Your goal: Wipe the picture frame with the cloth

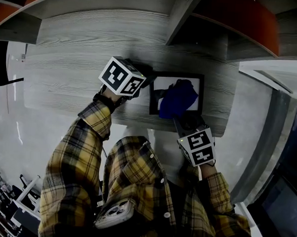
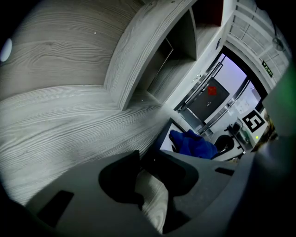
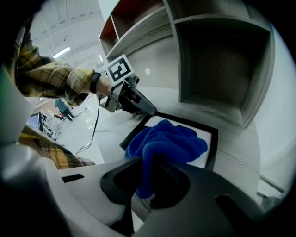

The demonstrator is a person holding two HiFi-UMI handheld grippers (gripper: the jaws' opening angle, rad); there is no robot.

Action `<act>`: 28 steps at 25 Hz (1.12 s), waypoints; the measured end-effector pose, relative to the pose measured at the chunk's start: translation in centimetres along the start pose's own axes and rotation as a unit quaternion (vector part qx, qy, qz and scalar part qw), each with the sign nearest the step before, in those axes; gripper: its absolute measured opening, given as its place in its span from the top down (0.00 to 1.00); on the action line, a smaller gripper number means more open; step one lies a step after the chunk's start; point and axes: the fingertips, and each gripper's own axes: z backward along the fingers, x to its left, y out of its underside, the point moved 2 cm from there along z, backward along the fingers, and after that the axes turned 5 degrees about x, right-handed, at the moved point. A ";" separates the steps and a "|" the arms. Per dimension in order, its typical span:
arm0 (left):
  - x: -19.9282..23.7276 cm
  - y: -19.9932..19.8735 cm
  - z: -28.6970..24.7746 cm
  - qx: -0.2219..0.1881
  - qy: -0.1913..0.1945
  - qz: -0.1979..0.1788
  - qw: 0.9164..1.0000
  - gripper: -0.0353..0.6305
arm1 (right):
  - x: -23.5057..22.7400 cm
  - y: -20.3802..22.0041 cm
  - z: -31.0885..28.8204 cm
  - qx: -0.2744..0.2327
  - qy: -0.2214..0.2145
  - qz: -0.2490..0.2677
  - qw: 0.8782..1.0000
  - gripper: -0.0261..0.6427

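**Wiping stage, seen from above.** The picture frame is laid flat on the grey wooden table, near its front edge. The left gripper is clamped on the frame's left edge, near a corner. A blue cloth is gripped between the jaws of the right gripper and is bunched on the frame's white centre.

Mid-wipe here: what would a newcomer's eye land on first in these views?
The bright blue cloth, bunched in the right hand-held gripper, sits on the black picture frame lying flat near the front edge of the grey table. The left hand-held gripper grips the frame's far-left corner. Yellow plaid sleeves fill the foreground.
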 end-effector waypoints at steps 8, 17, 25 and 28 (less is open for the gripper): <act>-0.1 -0.1 -0.1 -0.006 -0.007 -0.009 1.000 0.79 | -5.7 -8.5 4.6 -0.119 0.060 0.004 0.991 0.89; -0.1 -0.1 -0.2 -0.008 -0.009 -0.010 1.000 0.79 | -10.3 -7.3 -2.0 -0.053 0.088 -0.004 0.995 0.89; 0.0 -0.1 0.0 -0.011 -0.013 -0.012 1.000 0.79 | -9.5 -5.1 -2.0 -0.029 0.073 -0.019 0.997 0.89; 0.0 0.0 -0.1 -0.011 -0.013 -0.011 1.000 0.79 | -8.8 -3.7 -1.6 -0.014 0.069 -0.024 0.997 0.89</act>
